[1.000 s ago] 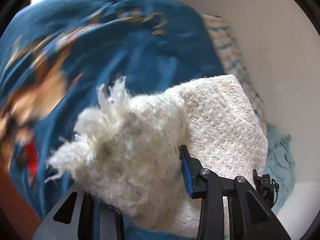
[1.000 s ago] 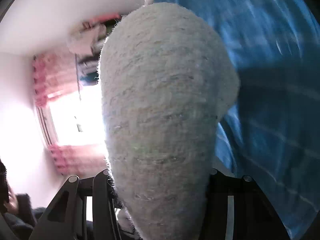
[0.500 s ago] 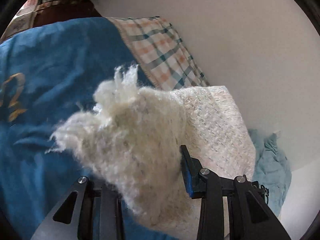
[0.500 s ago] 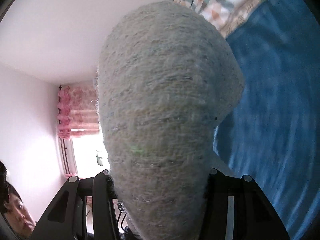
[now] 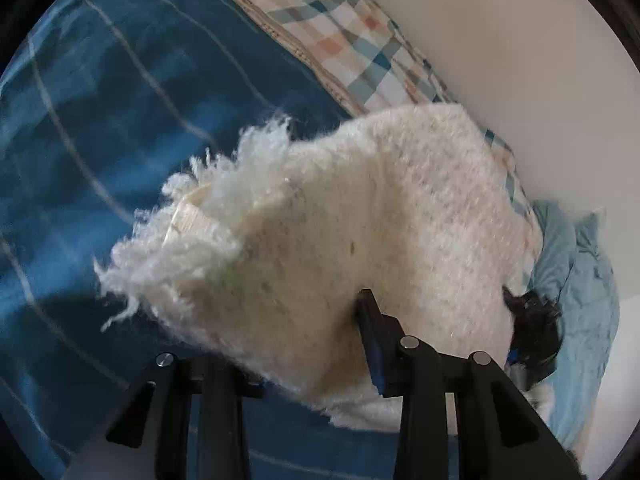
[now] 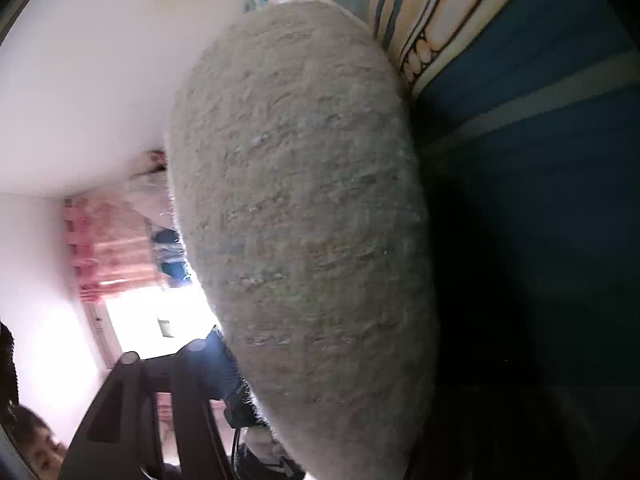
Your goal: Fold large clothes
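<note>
One fluffy garment [image 5: 340,240] (two grippers)

— How do the left tongs [image 5: 304,344] stand?
— Angled down, jaws narrowed and pinching a thick fold of the cream sweater [image 5: 360,216]; one blue-padded finger [image 5: 372,344] presses into the knit.
— And the right tongs [image 6: 280,392]?
— Nearly level. Their jaws are opening, the sweater bulging between them and hiding the far finger.
</note>
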Available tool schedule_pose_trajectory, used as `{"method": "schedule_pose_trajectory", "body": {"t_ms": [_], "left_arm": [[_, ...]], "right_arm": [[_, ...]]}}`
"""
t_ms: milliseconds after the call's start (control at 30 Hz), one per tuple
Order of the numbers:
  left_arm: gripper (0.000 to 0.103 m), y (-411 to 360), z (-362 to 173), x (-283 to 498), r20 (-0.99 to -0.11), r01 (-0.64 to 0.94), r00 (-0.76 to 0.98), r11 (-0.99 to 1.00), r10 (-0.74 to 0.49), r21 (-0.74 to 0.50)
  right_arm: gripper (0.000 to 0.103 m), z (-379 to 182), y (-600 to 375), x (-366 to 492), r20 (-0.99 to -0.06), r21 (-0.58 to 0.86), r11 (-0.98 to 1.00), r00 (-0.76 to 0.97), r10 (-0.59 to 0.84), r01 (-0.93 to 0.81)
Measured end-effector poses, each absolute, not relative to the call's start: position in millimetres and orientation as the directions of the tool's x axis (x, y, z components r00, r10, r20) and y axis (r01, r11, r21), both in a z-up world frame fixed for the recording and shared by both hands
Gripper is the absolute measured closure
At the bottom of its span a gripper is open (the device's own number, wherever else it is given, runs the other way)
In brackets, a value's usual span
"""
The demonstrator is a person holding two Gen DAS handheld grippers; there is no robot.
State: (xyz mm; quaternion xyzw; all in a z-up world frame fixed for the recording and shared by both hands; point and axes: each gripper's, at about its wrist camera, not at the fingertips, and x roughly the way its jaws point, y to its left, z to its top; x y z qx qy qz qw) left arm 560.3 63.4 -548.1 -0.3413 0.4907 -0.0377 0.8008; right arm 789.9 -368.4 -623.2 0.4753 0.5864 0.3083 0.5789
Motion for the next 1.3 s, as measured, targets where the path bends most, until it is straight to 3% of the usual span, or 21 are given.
{"method": "schedule_pose_trajectory", "body": {"t_ms": [67,167,233,300,367,400,533,767,967,1300], "left_arm": [[0.07,64,-542,558,-0.789,-0.27,0.497,0.799,-0.362,-0.537],[0.07,56,-518,546,-0.853,-0.238,0.467,0.896,-0.232,-0.374],[0.07,45,-497,533,-0.891,-0.203,0.443,0.957,-0.1,-0.209],[0.06,38,-478,522,-0.895,-0.169,0.446,0.98,-0.024,-0.11],[0.008,31,-461,511,-0.894,-0.138,0.447,0.99,0.047,-0.017],[0.004,29,-448,504,-0.886,-0.116,0.46,0.993,0.063,0.01],[0.004,19,-396,475,-0.857,-0.057,0.505,0.995,0.102,0.084],[0.003,11,-293,432,-0.831,-0.009,0.552,0.997,0.07,0.077],[0.003,8,-201,361,-0.796,0.035,0.605,0.997,0.032,0.068],[0.003,25,-83,245,-0.725,0.065,0.688,0.997,-0.018,0.036]], "right_arm": [[0.018,-592,-357,795,-0.548,0.834,0.524,0.14,0.825,0.172],[0.011,-539,-335,764,-0.812,0.575,0.814,0.183,0.554,0.086],[0.011,-511,-312,735,-0.912,0.37,0.927,0.217,0.348,0.068],[0.011,-485,-284,702,-0.959,0.15,0.987,0.252,0.13,0.062],[0.01,-463,-259,670,-0.964,0.009,0.996,0.266,-0.015,0.09],[0.01,-455,-253,656,-0.963,-0.009,0.995,0.269,-0.036,0.102],[0.008,-433,-259,575,-0.953,-0.068,0.981,0.281,-0.117,0.18],[0.007,-272,-237,475,-0.885,-0.151,0.947,0.387,-0.257,0.284],[0.007,-136,-229,381,-0.833,-0.147,0.937,0.471,-0.291,0.317],[0.007,17,-197,230,-0.755,-0.112,0.937,0.585,-0.297,0.331]]}}
